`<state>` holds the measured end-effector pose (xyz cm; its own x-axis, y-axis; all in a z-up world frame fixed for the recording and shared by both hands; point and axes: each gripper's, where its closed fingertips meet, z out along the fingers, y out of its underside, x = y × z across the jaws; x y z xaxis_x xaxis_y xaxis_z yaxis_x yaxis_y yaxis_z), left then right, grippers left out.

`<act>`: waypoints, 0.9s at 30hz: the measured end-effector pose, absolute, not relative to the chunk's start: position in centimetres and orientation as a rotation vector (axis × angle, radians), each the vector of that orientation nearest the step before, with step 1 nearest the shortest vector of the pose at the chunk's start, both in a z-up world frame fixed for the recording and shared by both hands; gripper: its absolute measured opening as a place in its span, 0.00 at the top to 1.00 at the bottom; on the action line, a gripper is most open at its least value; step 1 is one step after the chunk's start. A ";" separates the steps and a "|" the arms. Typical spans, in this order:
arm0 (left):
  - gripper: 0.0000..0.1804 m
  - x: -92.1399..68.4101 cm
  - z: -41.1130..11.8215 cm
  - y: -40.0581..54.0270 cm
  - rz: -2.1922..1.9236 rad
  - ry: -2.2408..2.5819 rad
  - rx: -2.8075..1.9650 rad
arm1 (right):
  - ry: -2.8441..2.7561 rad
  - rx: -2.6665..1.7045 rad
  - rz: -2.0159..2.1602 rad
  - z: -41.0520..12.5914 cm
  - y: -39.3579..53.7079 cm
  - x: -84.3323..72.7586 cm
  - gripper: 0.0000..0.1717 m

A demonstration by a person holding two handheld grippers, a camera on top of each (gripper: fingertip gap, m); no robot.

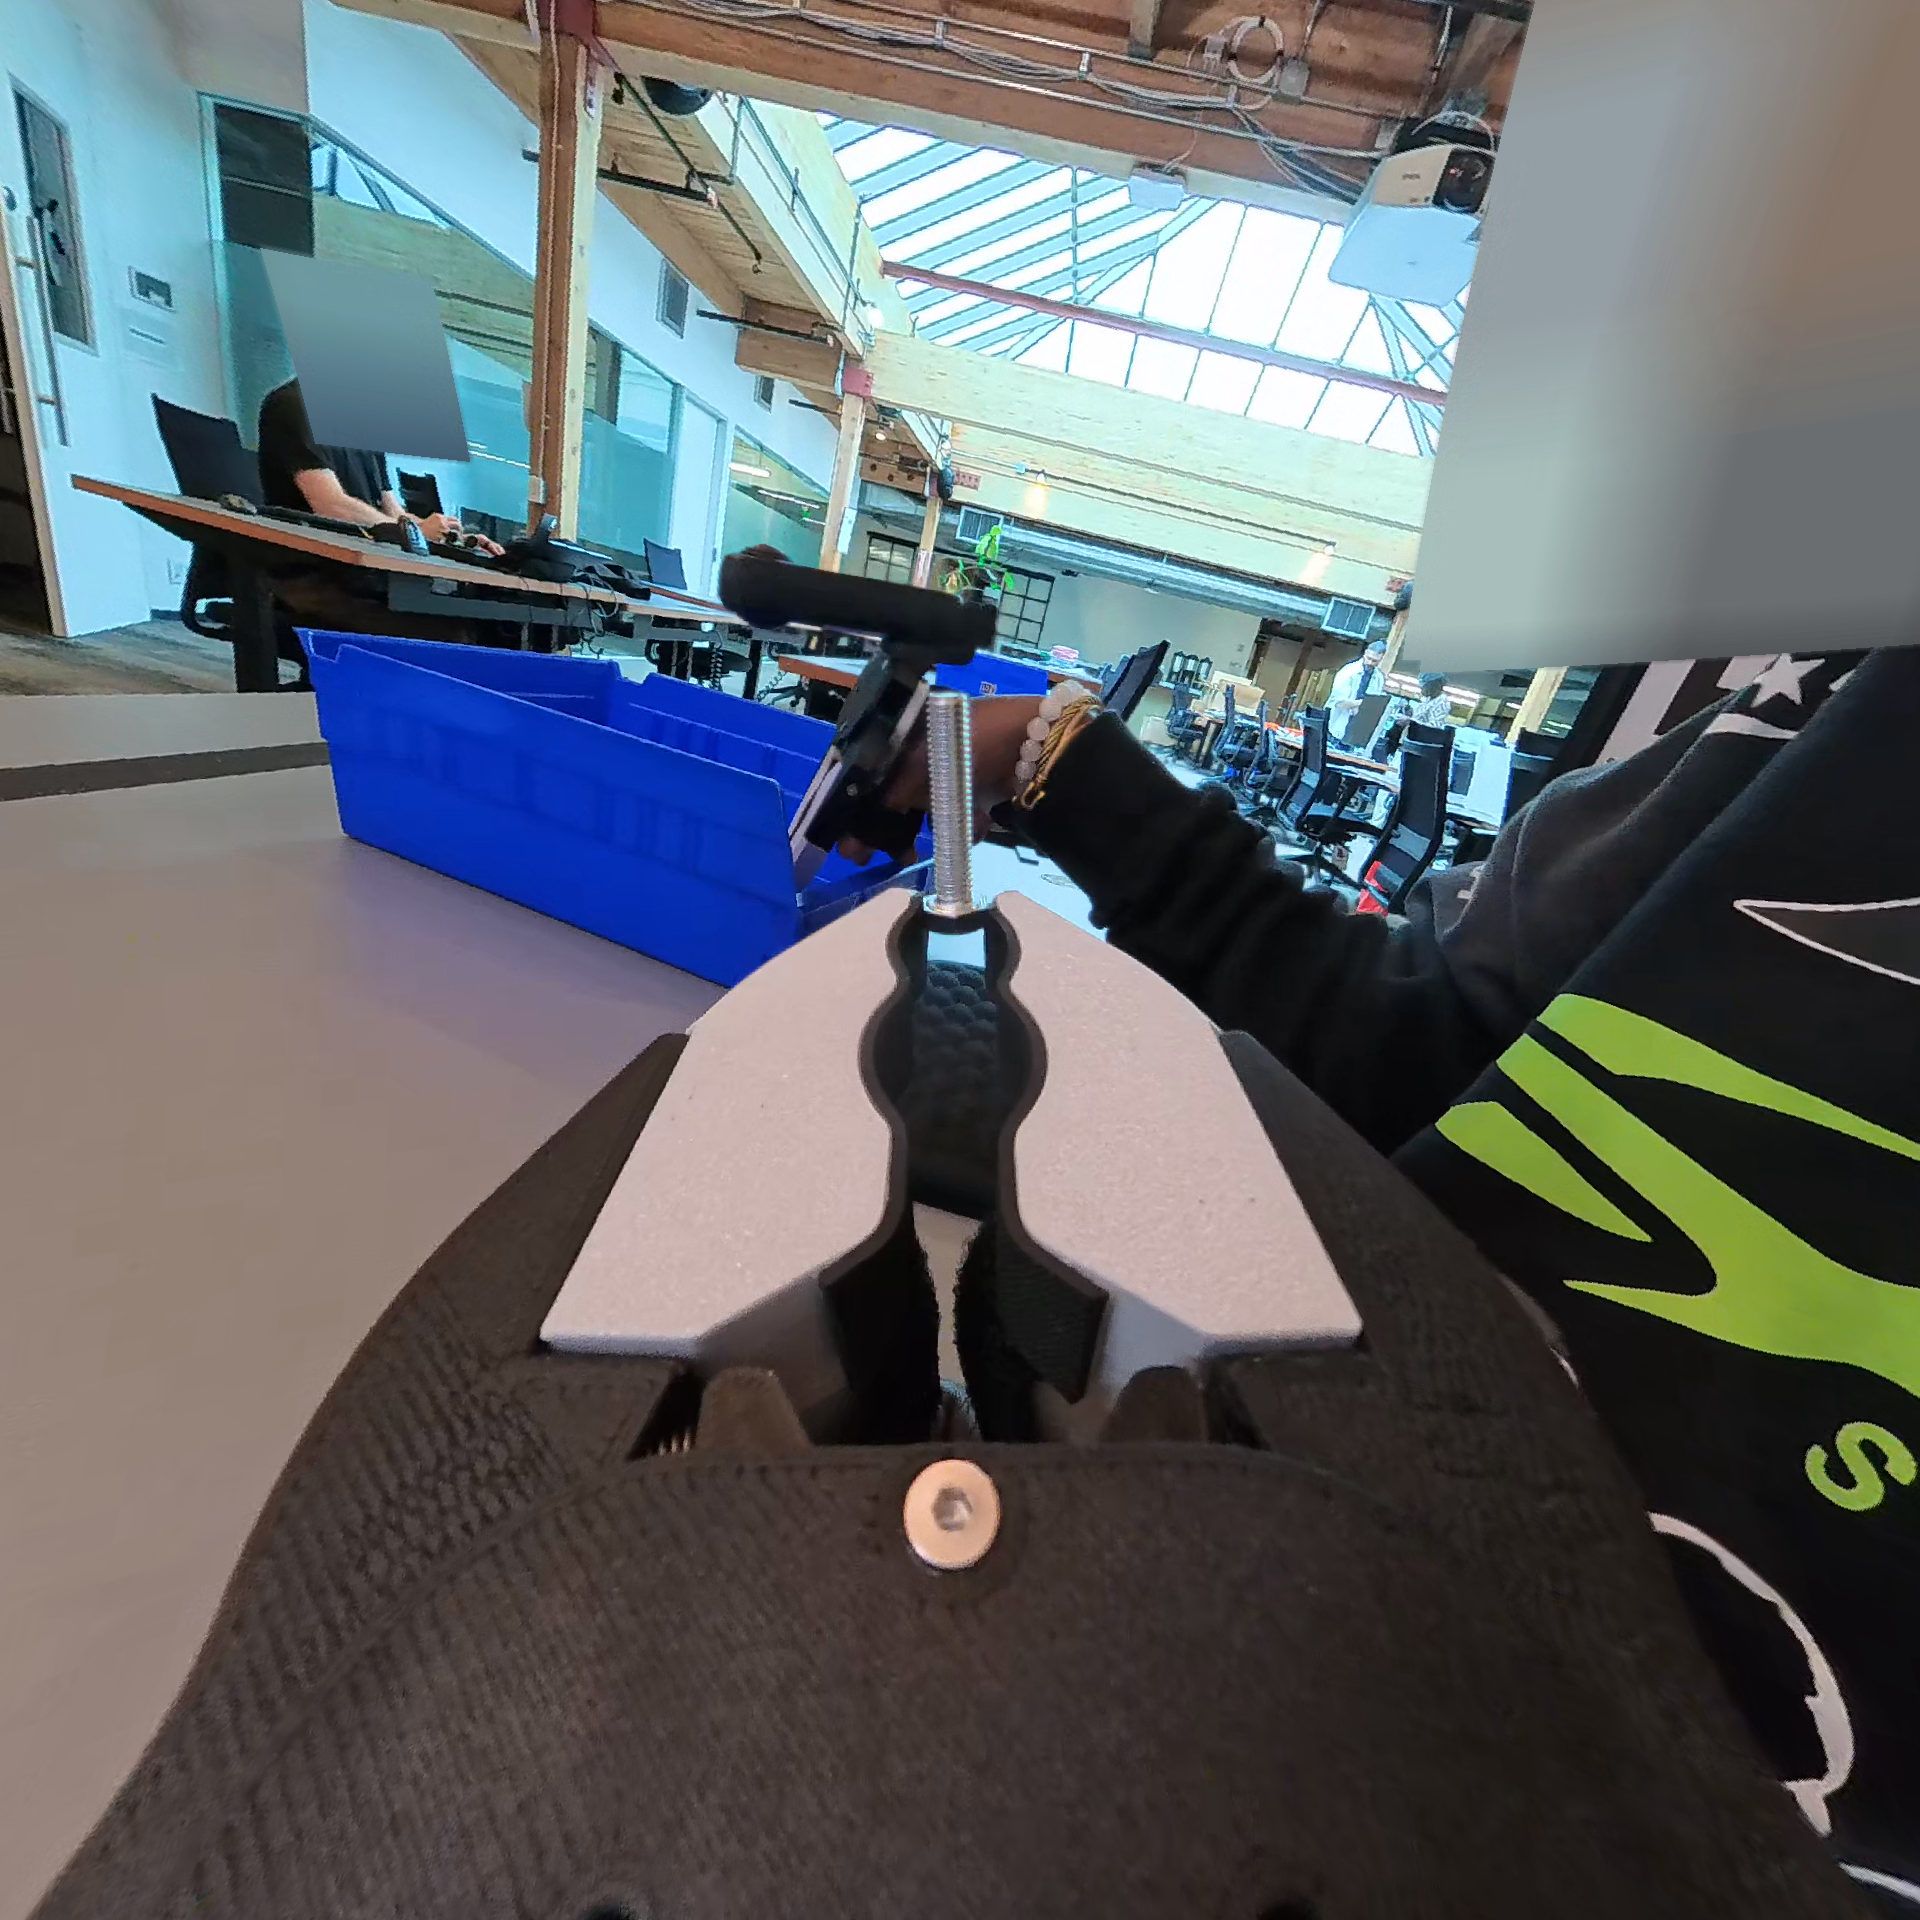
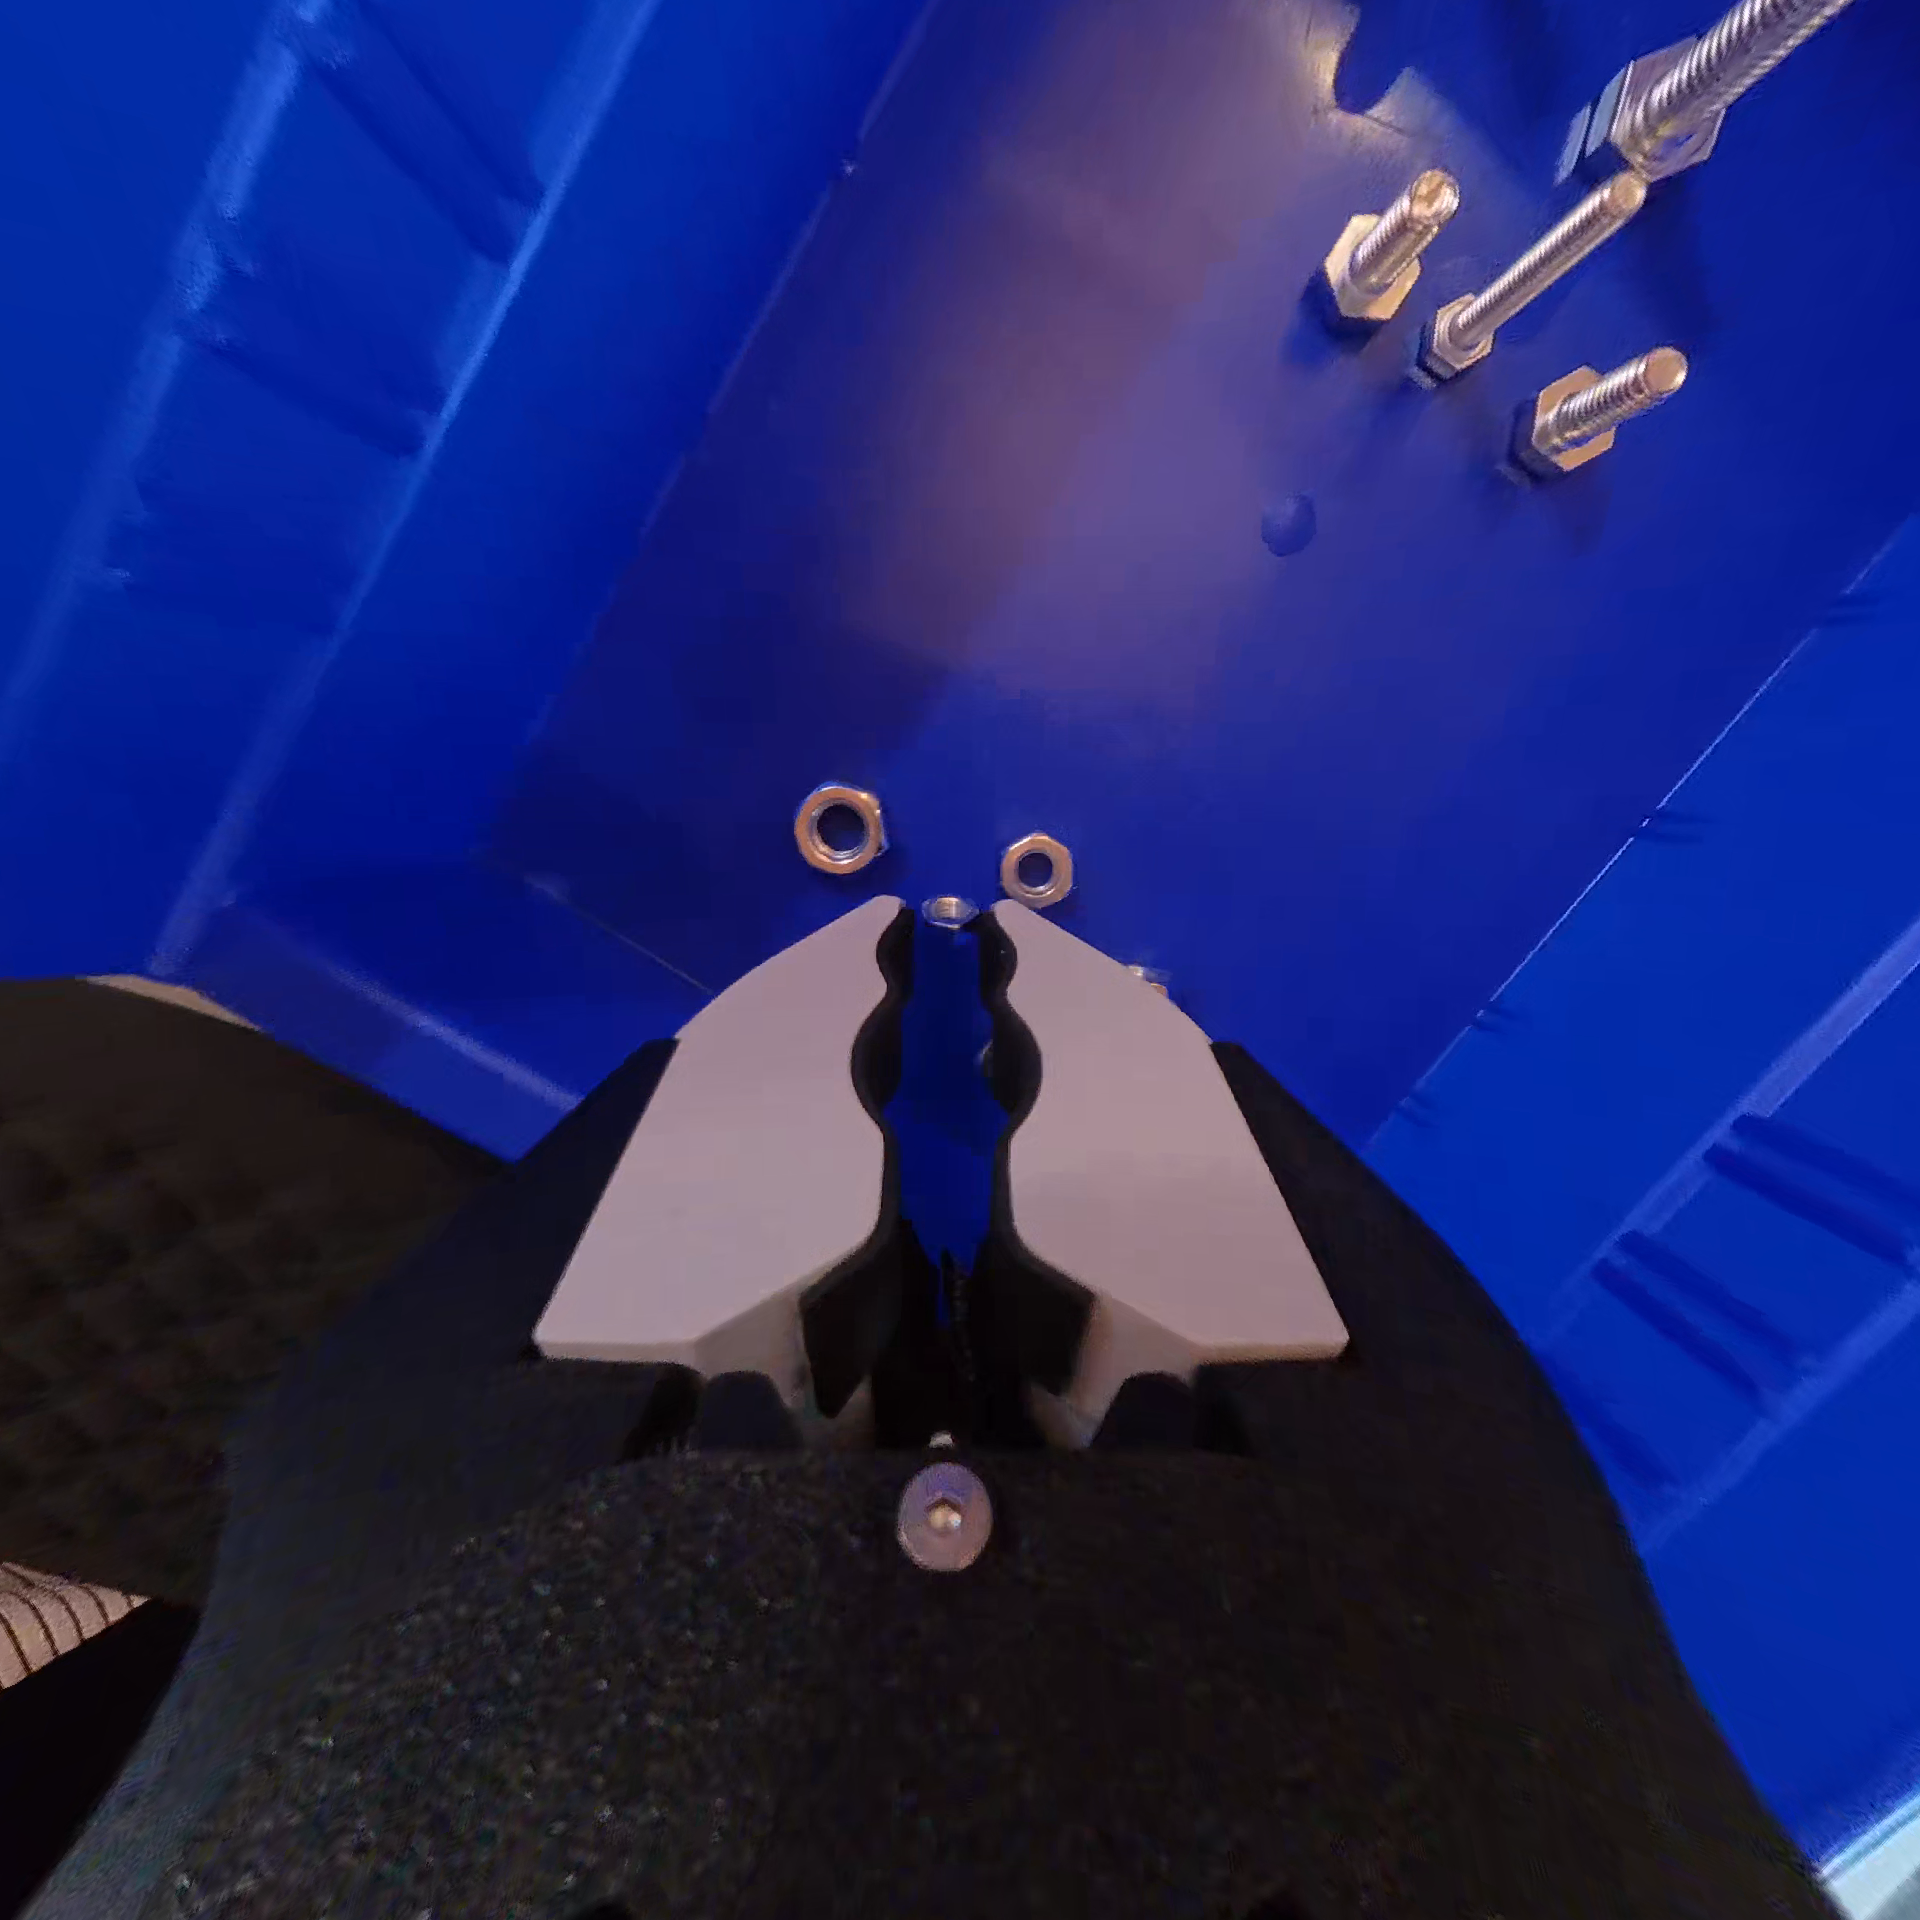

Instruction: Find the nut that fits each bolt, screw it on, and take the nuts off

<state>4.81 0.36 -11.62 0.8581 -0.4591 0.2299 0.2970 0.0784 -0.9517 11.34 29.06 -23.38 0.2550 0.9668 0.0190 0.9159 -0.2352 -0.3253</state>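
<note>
Inside a blue plastic bin [image 2: 1351,727], the right tongs [image 2: 948,914] are standing spread around a small silver hex nut [image 2: 948,910], while the left tongs [image 1: 951,906] are pinching an upright threaded silver bolt [image 1: 950,790].

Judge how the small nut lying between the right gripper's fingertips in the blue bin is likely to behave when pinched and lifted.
The small nut is shiny bare metal on the bin's smooth floor, so it will probably skate aside if one pad touches first. It looks rigid, so squeezing should not deform it. Being tiny beside the fingertips, it may twist or pop out unless the pads meet opposite flats.
</note>
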 end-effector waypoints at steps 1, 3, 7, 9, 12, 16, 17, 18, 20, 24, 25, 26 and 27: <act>0.95 4.8 -11.7 0.4 -0.567 0.143 -1.384 | -1.743 -2.265 0.271 -23.5 29.1 11.3 0.93; 0.95 4.9 -11.7 0.4 -0.566 0.144 -1.387 | -1.735 -2.262 0.289 -23.3 29.2 11.2 0.92; 0.95 4.8 -11.7 0.4 -0.565 0.143 -1.387 | -1.690 -2.243 0.293 -22.7 29.5 11.4 0.91; 0.95 4.8 -11.7 0.5 -0.564 0.140 -1.386 | -1.620 -2.184 0.345 -21.4 29.6 10.9 0.90; 0.95 4.8 -11.8 0.5 -0.561 0.140 -1.390 | -1.515 -1.987 0.516 -18.0 28.5 9.2 0.88; 0.95 4.9 -11.9 0.6 -0.555 0.143 -1.396 | -1.444 -1.580 0.985 -11.3 21.6 6.1 0.88; 0.95 4.9 -11.9 0.6 -0.553 0.145 -1.399 | -1.472 -1.472 1.130 -9.8 18.8 5.7 0.88; 0.95 4.9 -11.9 0.6 -0.551 0.148 -1.401 | -1.502 -1.370 1.267 -8.5 15.9 5.4 0.88; 0.95 5.0 -12.0 0.6 -0.544 0.155 -1.407 | -1.557 -1.206 1.490 -6.6 10.9 5.2 0.88; 0.95 5.3 -12.2 0.7 -0.530 0.172 -1.423 | -1.711 -1.032 1.695 -6.1 3.8 4.8 0.88; 0.95 5.3 -12.3 0.7 -0.527 0.176 -1.426 | -1.754 -1.006 1.709 -6.4 2.6 4.6 0.88; 0.95 5.4 -12.3 0.7 -0.524 0.180 -1.429 | -1.795 -0.989 1.709 -6.9 1.5 4.4 0.88; 0.95 5.4 -12.4 0.7 -0.522 0.184 -1.432 | -1.831 -0.980 1.702 -7.5 0.8 4.1 0.88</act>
<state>5.44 0.70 -12.39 0.8749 -0.4472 0.1861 0.2319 0.0492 -0.9715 4.14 0.76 -7.45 -0.6452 0.7513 -0.1384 0.1928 -0.0151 -0.9811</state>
